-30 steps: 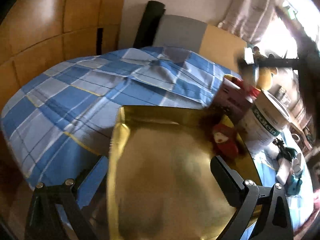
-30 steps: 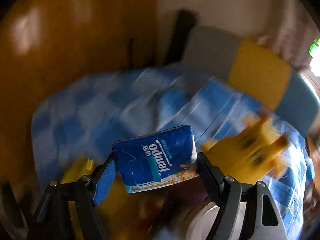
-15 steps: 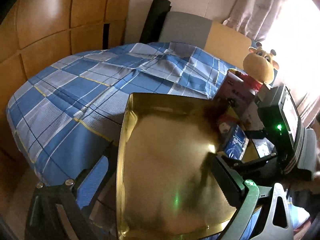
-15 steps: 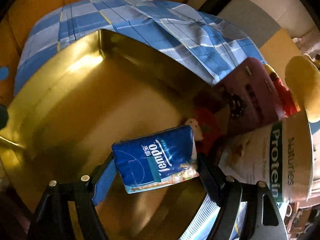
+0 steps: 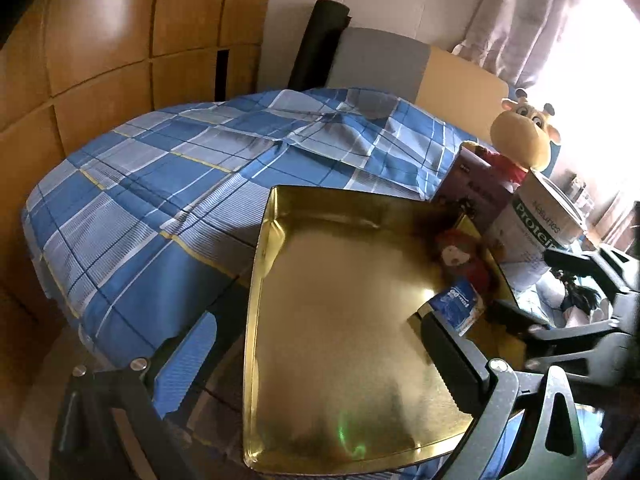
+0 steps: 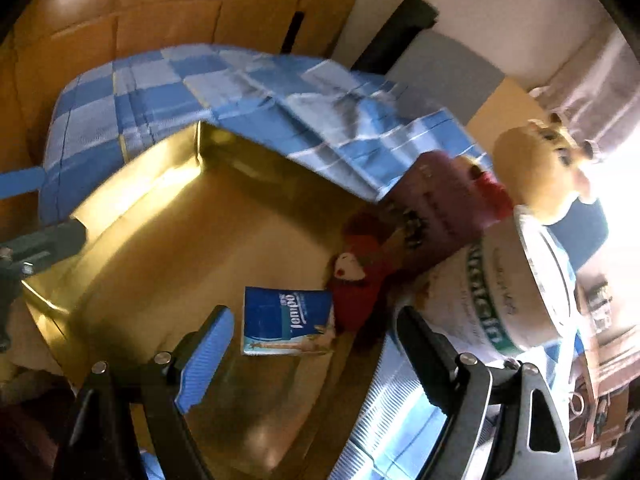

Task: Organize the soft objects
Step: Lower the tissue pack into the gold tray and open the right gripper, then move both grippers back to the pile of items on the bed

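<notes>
A gold tray lies on the bed. In it, near the right wall, a blue tissue pack lies flat beside a small red plush doll. My right gripper hovers just above the pack. Its jaws are opening, and the pads are clear of the pack on both sides. My left gripper stands wide at the tray's near left side. One finger is outside the wall, the other is over the tray floor, and a gap shows at the blue pad. A yellow giraffe plush sits behind.
A maroon box and a white protein tub crowd the tray's right side. The blue plaid bed cover spreads left and back. Wooden panels stand to the left, and a grey and yellow headboard is behind.
My right gripper swung down over the tray, its jaws widened and let the tissue pack go. The pack now lies on the tray next to the red doll. The left gripper barely shifted.
</notes>
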A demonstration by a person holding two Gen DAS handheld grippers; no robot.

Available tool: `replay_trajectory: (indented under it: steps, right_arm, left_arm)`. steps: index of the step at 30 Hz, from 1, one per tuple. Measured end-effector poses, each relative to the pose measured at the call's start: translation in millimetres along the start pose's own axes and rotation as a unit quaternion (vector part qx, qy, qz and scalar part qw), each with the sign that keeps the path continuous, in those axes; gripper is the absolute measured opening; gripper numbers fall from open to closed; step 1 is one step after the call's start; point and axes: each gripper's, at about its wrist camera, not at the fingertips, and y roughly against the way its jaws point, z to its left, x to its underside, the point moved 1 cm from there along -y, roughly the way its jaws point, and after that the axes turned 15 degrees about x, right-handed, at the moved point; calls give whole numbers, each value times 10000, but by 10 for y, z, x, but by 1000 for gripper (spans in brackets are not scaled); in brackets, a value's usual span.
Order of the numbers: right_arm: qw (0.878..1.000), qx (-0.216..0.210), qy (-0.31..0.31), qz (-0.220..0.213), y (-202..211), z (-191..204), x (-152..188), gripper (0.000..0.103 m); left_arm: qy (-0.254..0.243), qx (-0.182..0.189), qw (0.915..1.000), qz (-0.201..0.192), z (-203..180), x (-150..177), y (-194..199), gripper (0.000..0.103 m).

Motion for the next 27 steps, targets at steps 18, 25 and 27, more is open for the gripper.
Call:
replay_trajectory:
  steps: [18,25,27]
  right_arm:
    - [9937,286,-918,-576,645,-361,137,85]
    - [9914,313,-1112,-613,678,-484,212,85]
    - [9907,325,-1166,-617,681,-521,238,85]
  left_arm:
    - [-356,77,9992,159,-341,78,-5,103]
    - [-534,110,9982,235,-492,104,-27,103]
    - [-588,117,9979,263,-539,111,-39,103]
